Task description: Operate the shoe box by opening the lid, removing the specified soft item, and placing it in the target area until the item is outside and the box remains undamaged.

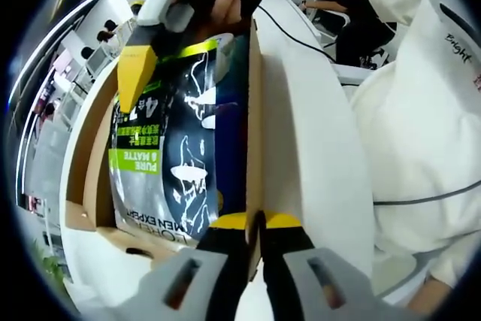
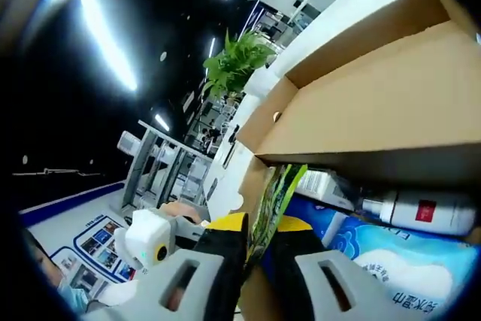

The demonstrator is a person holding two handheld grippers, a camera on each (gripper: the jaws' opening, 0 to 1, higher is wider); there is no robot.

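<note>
The soft item is a dark pouch (image 1: pixel 180 163) with a green label, standing inside the open shoe box (image 1: pixel 258 110). The box is brown inside and white outside. My left gripper (image 1: pixel 255 225) is shut on the box's thin cardboard edge, which runs up between its yellow tips. My right gripper (image 1: pixel 139 84) comes in from the upper left and pinches the pouch's top corner. In the right gripper view, my right gripper (image 2: pixel 257 227) is shut on the pouch's (image 2: pixel 276 189) green edge, under the raised cardboard lid (image 2: pixel 391 88).
A white bottle (image 2: pixel 421 212) with a red label and a blue-and-white tissue pack (image 2: pixel 391 261) lie in the box beside the pouch. A person in a white shirt (image 1: pixel 421 110) stands close on the right. A green plant (image 2: pixel 237 62) stands behind the box.
</note>
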